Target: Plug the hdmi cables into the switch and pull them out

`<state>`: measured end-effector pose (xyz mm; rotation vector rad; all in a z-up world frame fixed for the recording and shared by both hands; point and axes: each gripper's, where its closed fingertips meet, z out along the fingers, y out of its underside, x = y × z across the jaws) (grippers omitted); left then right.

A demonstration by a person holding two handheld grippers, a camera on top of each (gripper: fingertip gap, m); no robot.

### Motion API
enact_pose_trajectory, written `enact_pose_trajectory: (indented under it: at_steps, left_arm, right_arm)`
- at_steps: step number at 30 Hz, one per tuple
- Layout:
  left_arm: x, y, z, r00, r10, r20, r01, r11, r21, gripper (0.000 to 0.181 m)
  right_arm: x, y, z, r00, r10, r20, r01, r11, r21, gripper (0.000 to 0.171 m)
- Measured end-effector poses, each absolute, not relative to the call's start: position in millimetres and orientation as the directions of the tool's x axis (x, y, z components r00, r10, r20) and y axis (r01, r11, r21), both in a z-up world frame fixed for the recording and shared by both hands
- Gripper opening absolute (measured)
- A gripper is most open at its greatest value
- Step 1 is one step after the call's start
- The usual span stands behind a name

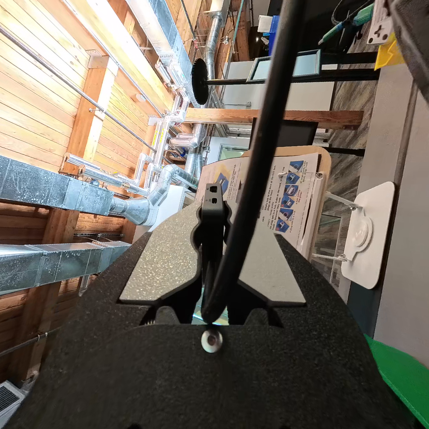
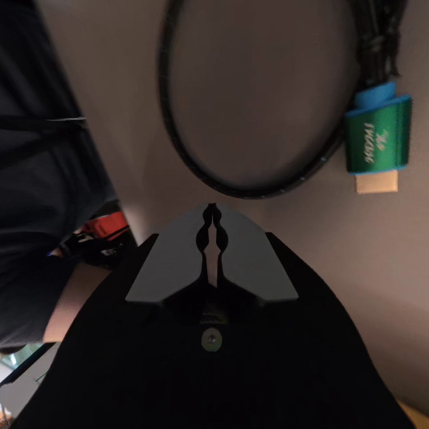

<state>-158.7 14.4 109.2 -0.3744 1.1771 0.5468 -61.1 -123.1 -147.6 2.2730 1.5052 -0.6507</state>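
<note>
Closest to the left lens, the left hand-held gripper (image 1: 212, 209) is clamped on a thin black HDMI switch (image 1: 212, 204), held edge-on and raised, two small ports showing near its far end. A black cable (image 1: 267, 116) arcs across just in front of it; whether it is plugged in cannot be told. The right hand-held gripper (image 2: 212, 205) has its jaws pressed together on nothing, hovering over the bench (image 2: 267, 92) near a looped cable (image 2: 176, 151) and a loose green HDMI plug (image 2: 377, 139). Risk, as I judge it: the switch could twist in that narrow pinch when a plug is pushed in, or the dangling cable could snag.
</note>
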Motion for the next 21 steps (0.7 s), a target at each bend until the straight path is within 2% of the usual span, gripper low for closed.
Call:
enact_pose_trajectory:
  at_steps: [2, 6, 9, 12, 15, 18, 21]
  left_arm:
    - [-158.4, 15.5, 108.6, 0.269, 0.210, -0.940, -0.591, 0.807, 0.011, 0.014]
    - [-156.9, 18.2, 106.5, 0.253, 0.217, -0.943, -0.605, 0.796, 0.020, 0.014]
    - [-156.6, 17.7, 106.8, 0.249, 0.225, -0.942, -0.607, 0.794, 0.029, 0.014]
    - [-157.4, 16.9, 108.8, 0.255, 0.229, -0.940, -0.608, 0.794, 0.028, 0.014]
    - [-158.0, 17.1, 110.0, 0.255, 0.231, -0.939, -0.611, 0.791, 0.028, 0.014]
    - [-157.7, 18.0, 110.0, 0.252, 0.233, -0.939, -0.616, 0.787, 0.030, 0.014]
    - [-157.0, 19.3, 109.1, 0.247, 0.231, -0.941, -0.620, 0.784, 0.030, 0.014]
  right_arm:
    - [-53.3, -116.7, -153.9, 0.362, 0.801, -0.478, 0.923, -0.381, 0.060, 0.001]
    - [-72.7, -106.3, -150.2, 0.368, 0.784, -0.499, 0.900, -0.436, -0.020, 0.001]
    - [-86.0, -116.0, -146.4, 0.301, 0.774, -0.558, 0.913, -0.403, -0.066, 0.001]
    - [-76.7, -120.8, -159.2, 0.289, 0.807, -0.516, 0.941, -0.338, -0.001, 0.001]
    - [-69.1, -115.7, -161.4, 0.336, 0.798, -0.500, 0.928, -0.372, 0.028, 0.001]
    - [-51.0, -91.8, -162.4, 0.410, 0.831, -0.377, 0.902, -0.429, 0.036, 0.001]
    - [-29.9, -49.0, -162.1, 0.502, 0.855, -0.129, 0.863, -0.504, 0.014, 0.001]
